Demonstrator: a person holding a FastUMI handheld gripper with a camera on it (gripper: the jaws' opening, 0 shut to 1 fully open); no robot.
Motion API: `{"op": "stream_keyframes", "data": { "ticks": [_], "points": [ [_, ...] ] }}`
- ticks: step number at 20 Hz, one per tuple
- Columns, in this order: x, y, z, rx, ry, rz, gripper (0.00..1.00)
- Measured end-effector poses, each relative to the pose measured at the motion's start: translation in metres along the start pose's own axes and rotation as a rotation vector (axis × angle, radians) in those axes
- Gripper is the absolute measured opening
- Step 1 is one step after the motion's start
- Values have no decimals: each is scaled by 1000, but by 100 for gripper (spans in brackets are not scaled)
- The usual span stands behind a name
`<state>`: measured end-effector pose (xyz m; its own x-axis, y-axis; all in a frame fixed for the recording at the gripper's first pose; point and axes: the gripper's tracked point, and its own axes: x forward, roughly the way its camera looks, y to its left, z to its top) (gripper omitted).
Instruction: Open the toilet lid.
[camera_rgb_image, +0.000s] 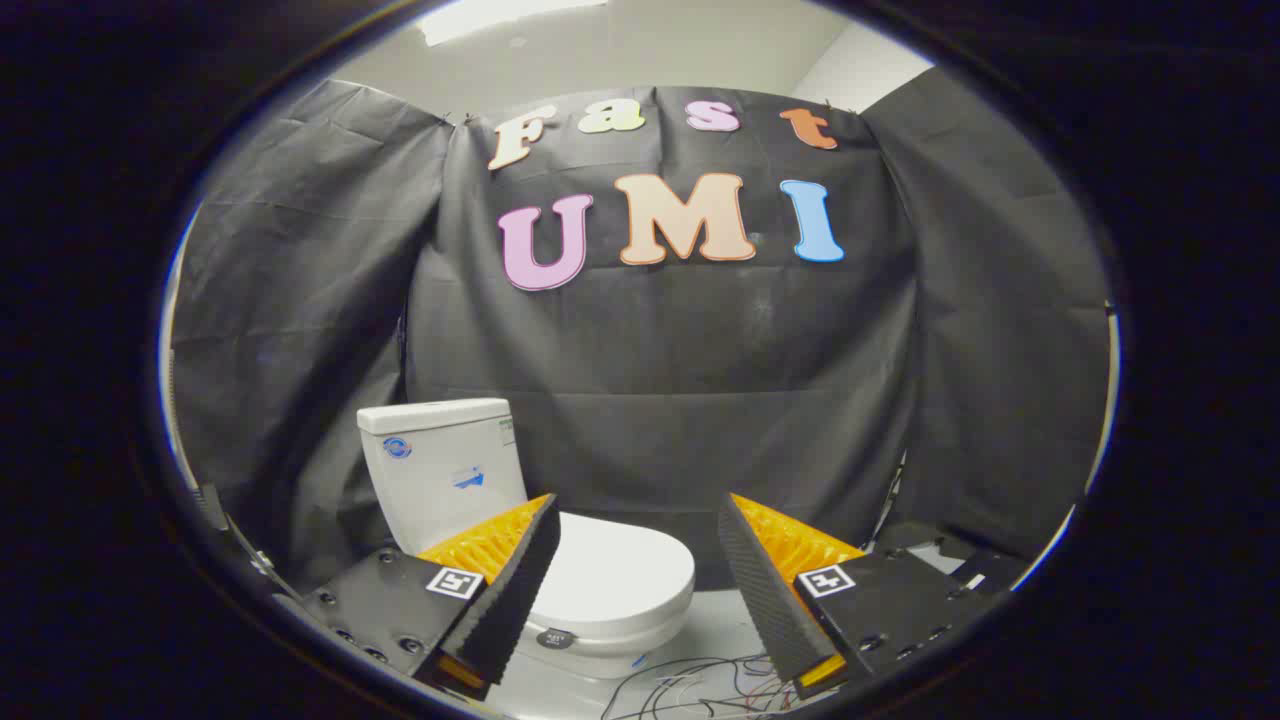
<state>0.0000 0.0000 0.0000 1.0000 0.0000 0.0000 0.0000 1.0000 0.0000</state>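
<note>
1. white toilet (560, 540) low and ahead, set against black cloth wall (700, 350); tank (445, 465) upright behind the bowl.
2. lid (615, 575) down flat over the seat, front edge toward the gripper (635, 560), partly hidden behind the left finger (505, 590).
3. gripper spread wide, holding nothing; right finger (765, 590) out past the lid's side, not over it.
4. not yet at the lid; well short of contact, by judgement.
5. likely risk: coming in off-centre, since toilet sits toward the left finger, so only one finger catches the rim.
6. smooth glossy lid may slip off ribbed pads if gripped shallow at the edge.
7. could catch seat together with lid, lifting both.
8. loose wires (700, 685) on floor near the bowl's foot; low approach might snag them.
</note>
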Motion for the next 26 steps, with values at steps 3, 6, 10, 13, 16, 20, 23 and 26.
{"op": "stream_keyframes", "data": {
  "ticks": [3,6,10,13,16,20,23,26],
  "points": [
    [24,0,-6,-1,35,-2,98],
    [51,0,-21,-2,93,-4,98],
    [84,19,-47,4,185,45,98],
    [102,39,-59,50,196,43,97],
    [107,54,-68,112,182,-31,97],
    [102,65,-69,223,131,-189,94],
    [89,65,-64,317,66,-315,91],
    [72,63,-67,394,14,-445,91]
  ]
}}
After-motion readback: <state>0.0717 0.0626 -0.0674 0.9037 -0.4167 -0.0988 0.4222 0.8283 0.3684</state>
